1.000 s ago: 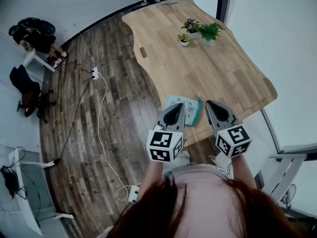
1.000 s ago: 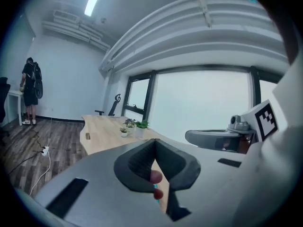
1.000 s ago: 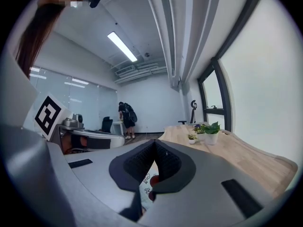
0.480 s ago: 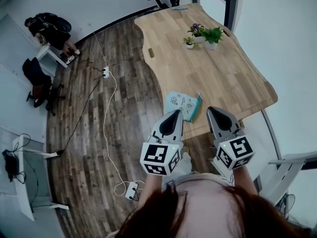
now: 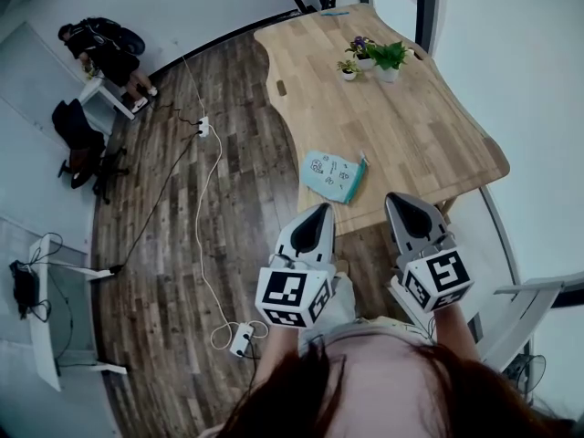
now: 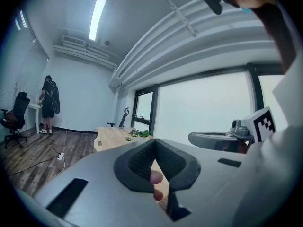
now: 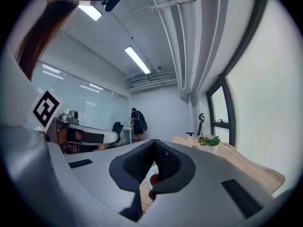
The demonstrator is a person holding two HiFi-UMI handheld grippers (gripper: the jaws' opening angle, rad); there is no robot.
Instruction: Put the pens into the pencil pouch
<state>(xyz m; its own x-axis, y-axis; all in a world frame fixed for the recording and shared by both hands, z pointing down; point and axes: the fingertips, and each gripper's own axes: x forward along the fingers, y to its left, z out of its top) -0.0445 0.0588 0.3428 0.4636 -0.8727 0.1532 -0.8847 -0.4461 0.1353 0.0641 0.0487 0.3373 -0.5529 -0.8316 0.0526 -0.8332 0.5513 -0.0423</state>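
Note:
A light blue printed pencil pouch (image 5: pixel 332 175) lies flat near the front edge of the wooden table (image 5: pixel 411 126), with a teal strip (image 5: pixel 361 166) along its right side. I cannot make out separate pens. My left gripper (image 5: pixel 319 211) hangs over the floor short of the table edge, jaws shut and empty. My right gripper (image 5: pixel 399 199) hovers at the table's front edge to the right of the pouch, also shut and empty. In the left gripper view the left gripper (image 6: pixel 154 142) points level across the room, and the right gripper (image 7: pixel 154 143) does the same in its own view.
Small potted plants (image 5: pixel 374 57) stand at the table's far end. A power strip (image 5: pixel 241 339) and cables lie on the wood floor at left. A person (image 5: pixel 105 48) stands at a white desk far left, beside a black chair (image 5: pixel 78 140).
Both grippers have drawn back from the table toward my body and risen slightly. The pouch now lies farther beyond their tips. Both stay shut.

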